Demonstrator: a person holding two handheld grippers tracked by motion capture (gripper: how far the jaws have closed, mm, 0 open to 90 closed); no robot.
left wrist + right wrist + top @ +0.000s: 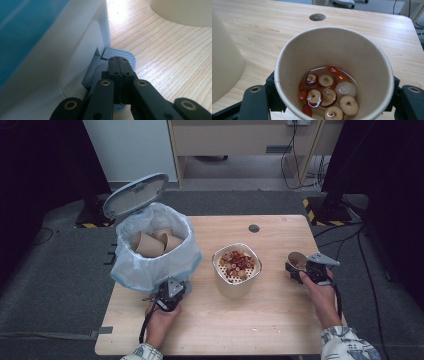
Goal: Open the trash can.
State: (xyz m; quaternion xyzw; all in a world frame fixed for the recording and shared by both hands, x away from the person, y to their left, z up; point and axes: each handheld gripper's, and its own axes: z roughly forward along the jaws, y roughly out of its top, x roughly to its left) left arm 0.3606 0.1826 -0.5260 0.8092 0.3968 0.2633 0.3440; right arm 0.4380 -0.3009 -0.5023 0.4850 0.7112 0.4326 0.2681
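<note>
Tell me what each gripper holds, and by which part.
Right gripper: paper cup, clamped across its side wall. Left gripper: shut, holding nothing, pressing the bin's pedal.

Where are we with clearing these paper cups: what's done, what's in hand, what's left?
Done: several brown paper cups already lie in the bag-lined white pedal bin, whose grey lid is up. In hand: the left hand-held gripper, shut, is on the grey pedal; the right hand-held gripper grips a brown paper cup of fruit slices in liquid. Left: probably straining it into the cream strainer tub, then binning the cup.
</note>
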